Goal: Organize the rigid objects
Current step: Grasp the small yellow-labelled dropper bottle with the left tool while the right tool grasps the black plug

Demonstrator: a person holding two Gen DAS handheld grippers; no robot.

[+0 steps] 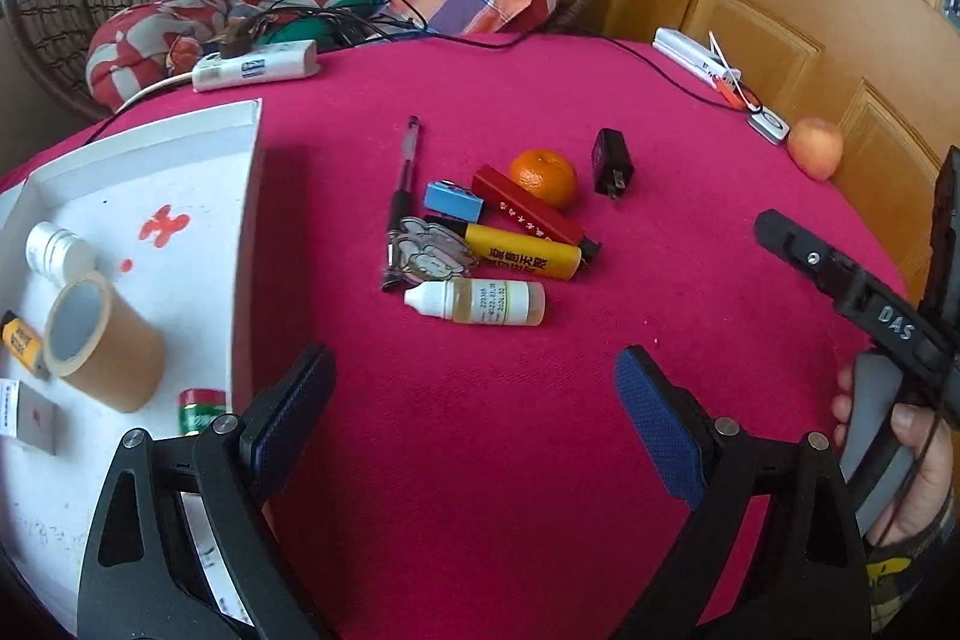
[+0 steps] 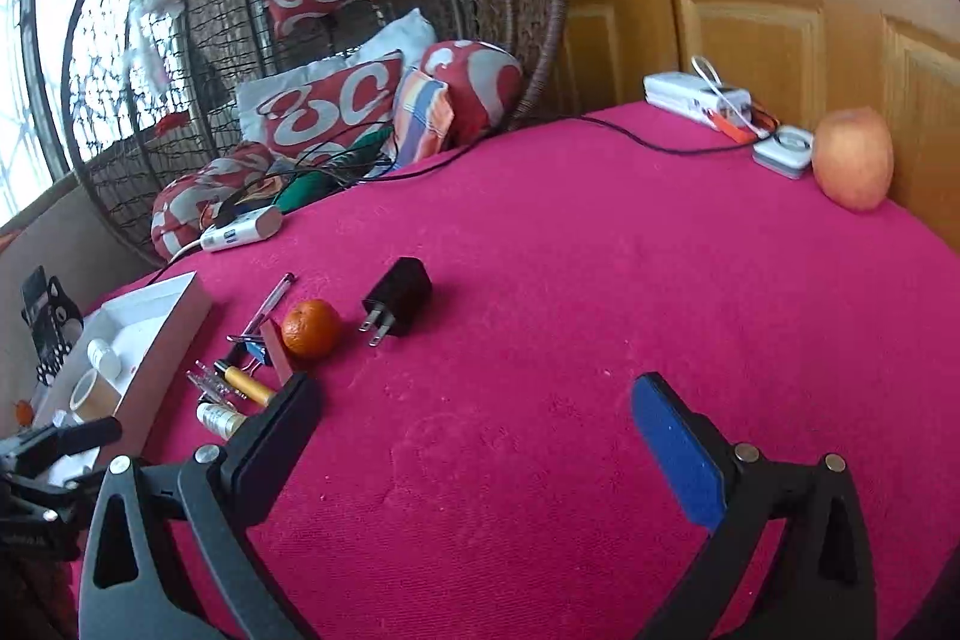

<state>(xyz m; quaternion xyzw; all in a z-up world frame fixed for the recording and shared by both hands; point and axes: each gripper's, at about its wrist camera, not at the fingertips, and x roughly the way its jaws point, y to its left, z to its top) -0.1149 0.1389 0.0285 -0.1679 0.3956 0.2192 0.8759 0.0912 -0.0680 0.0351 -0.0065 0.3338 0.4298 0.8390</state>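
At the bottom of each view, the left claw (image 1: 474, 418) and right claw (image 2: 474, 454) gape wide, empty, above the pink worktop (image 1: 480, 460). Mid-frame lies a cluster: dropper bottle (image 1: 477, 303), yellow marker (image 1: 522, 253), red box (image 1: 528, 214), tangerine (image 1: 543, 177), black plug (image 1: 612, 160). At left, a white tray (image 1: 180, 292) holds a tape roll (image 1: 96, 340).

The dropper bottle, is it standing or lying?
Lying. The dropper bottle rests on its side on the red cloth, white cap pointing left.
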